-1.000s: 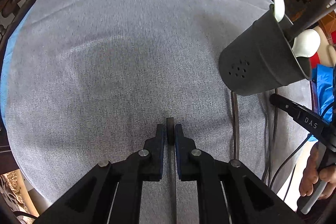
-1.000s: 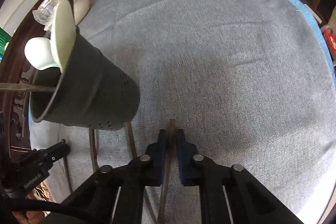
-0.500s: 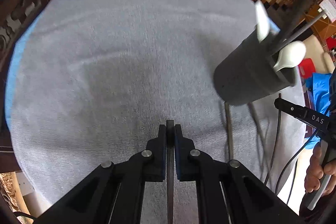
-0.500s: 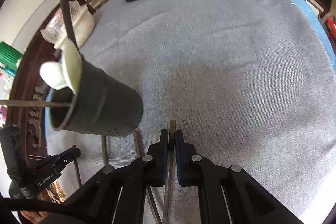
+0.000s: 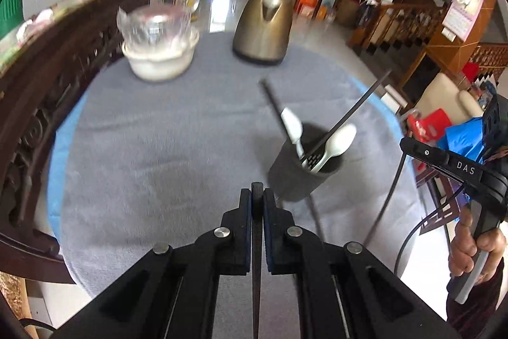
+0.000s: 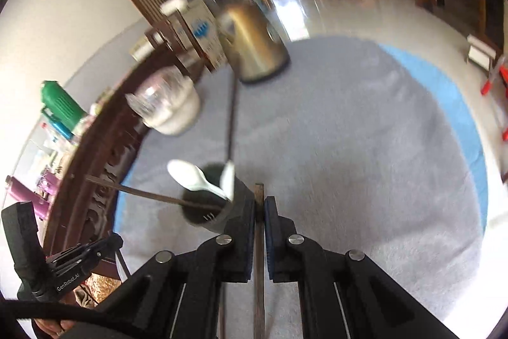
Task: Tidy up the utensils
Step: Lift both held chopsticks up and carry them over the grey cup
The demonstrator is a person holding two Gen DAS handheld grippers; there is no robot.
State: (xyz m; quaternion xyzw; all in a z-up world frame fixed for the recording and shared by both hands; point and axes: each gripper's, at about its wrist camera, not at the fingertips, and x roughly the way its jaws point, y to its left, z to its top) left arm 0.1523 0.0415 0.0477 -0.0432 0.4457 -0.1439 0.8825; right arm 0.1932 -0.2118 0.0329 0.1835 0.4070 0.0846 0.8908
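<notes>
chopstick (image 5: 256, 247) pinched flat between the closed jaws of the left gripper (image 5: 257, 196), its dark blunt tip poking just past the pads and its shaft running back under the camera. a second, browner chopstick (image 6: 259, 243) sits the same way in the right gripper (image 6: 259, 199), jaws pressed shut on it, tip just clear of the pads. ahead and right of the left jaws stands the dark utensil holder (image 5: 301, 177), upright on the grey tablecloth (image 5: 158, 148); in the right wrist view the same holder (image 6: 219, 212) is just left of the jaws, partly hidden behind the left finger. inside it are 2 white spoons (image 5: 336, 145) and 2 thin dark sticks leaning outward, one (image 5: 355, 113) slanting right and another (image 5: 273, 104) slanting left. far beyond the left jaws, at the back of the cloth, a brass-coloured kettle (image 5: 263, 24) stands to the right of a white bowl (image 5: 158, 62) topped with clear plastic. a blue underlay (image 6: 451, 104) shows along the cloth's edge. right of the left jaws, the right gripper's body and the hand (image 5: 476, 250) holding its grip are in view. both views are motion-blurred.
</notes>
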